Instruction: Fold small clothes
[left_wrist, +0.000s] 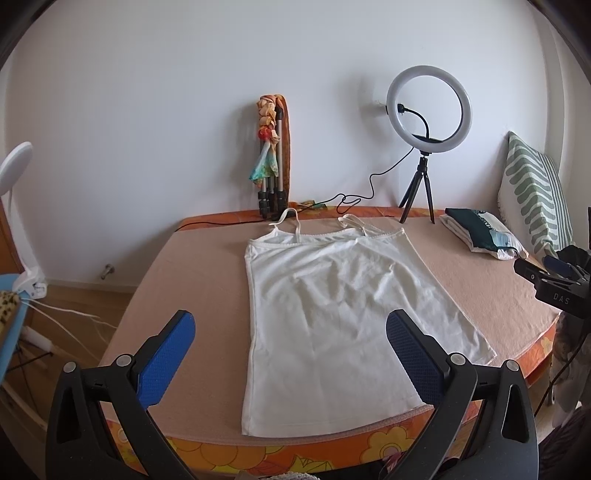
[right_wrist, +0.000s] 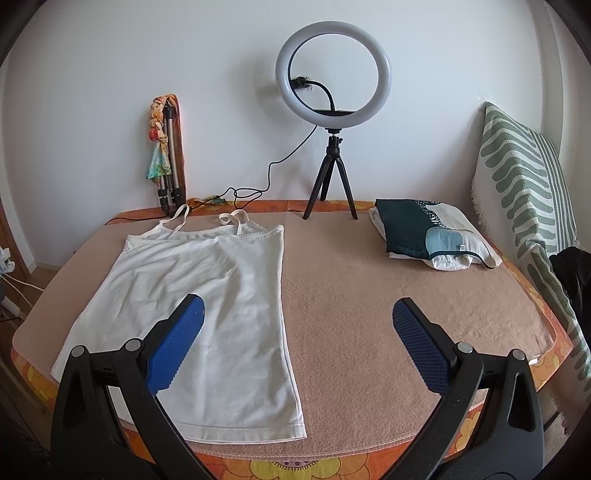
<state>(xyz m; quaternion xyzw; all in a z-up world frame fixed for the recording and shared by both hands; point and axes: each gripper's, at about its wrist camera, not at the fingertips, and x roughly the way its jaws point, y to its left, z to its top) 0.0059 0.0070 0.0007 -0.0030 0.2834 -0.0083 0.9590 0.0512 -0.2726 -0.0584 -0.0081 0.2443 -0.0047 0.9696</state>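
Note:
A white camisole top (left_wrist: 332, 317) lies flat and unfolded on the tan blanket (left_wrist: 192, 280), straps toward the wall, hem at the near edge. It also shows in the right wrist view (right_wrist: 199, 306), left of centre. My left gripper (left_wrist: 290, 328) is open and empty, held above the near hem. My right gripper (right_wrist: 298, 317) is open and empty, above the blanket (right_wrist: 369, 295) just right of the top. The right gripper's body also shows at the right edge of the left wrist view (left_wrist: 554, 284).
A ring light on a tripod (right_wrist: 332, 110) stands at the back with its cable. A folded tripod with a scarf (right_wrist: 166, 155) leans on the wall. A folded stack of clothes (right_wrist: 428, 232) lies back right beside a striped cushion (right_wrist: 524, 192).

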